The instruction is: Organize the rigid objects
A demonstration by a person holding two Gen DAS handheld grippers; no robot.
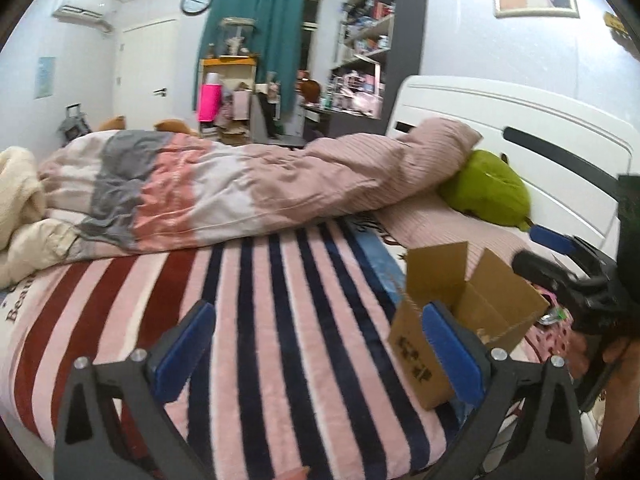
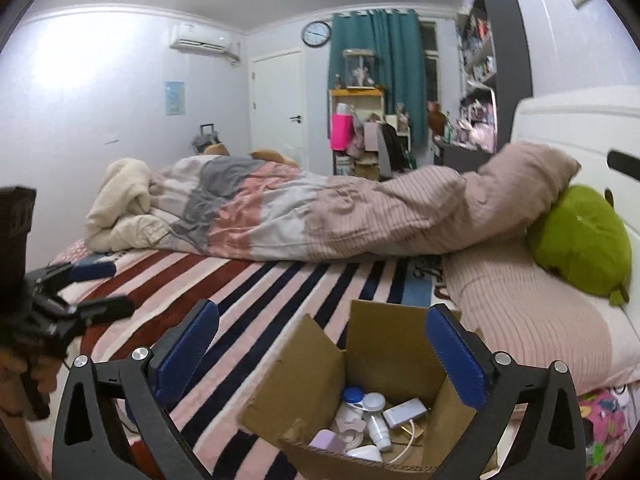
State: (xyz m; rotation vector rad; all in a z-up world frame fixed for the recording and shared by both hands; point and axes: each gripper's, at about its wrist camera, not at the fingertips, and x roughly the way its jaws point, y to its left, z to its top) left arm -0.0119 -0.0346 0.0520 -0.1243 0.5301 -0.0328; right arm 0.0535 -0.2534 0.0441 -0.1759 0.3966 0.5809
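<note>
On the bed, cardboard box (image 2: 384,364) looks filled; both the right gripper (image 2: 322,354) and the left gripper (image 1: 320,354) have wide, empty fingers; next, find remaining items.

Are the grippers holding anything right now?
No. The left gripper and the right gripper are both open with nothing between their fingers. The right one hangs above the open box of small things.
</note>
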